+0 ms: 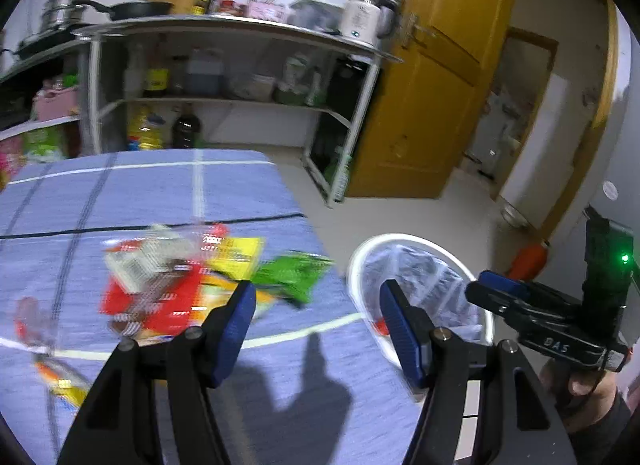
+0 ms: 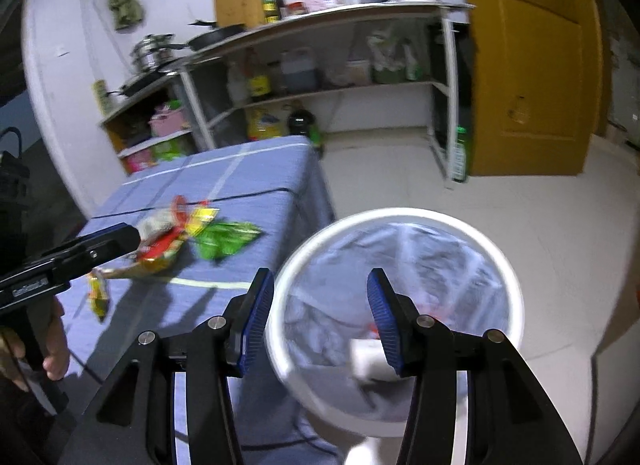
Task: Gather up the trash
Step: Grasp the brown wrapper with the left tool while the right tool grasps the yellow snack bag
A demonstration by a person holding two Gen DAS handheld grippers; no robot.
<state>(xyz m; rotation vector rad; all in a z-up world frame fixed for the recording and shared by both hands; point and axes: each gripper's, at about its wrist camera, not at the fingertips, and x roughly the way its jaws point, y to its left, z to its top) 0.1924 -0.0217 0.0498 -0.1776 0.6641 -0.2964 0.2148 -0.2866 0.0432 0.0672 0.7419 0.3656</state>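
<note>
— Left wrist view?
— My left hand-held gripper (image 1: 316, 305) has its jaws apart, gripping nothing. Snack wrappers (image 1: 180, 285) lie at ten o'clock on the blue surface (image 1: 120, 193).
— Right wrist view?
— My right hand-held gripper (image 2: 320, 305) is apart too, over the white bin (image 2: 516, 305); wrappers at ten o'clock.

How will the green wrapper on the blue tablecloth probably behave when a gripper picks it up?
The green wrapper looks like thin crinkled film, so it is probably very light and floppy, and would sag from the pinch. Its glossy surface may be slippery between the pads. It lies flat on the tablecloth, so pinching an edge could be difficult.
</note>
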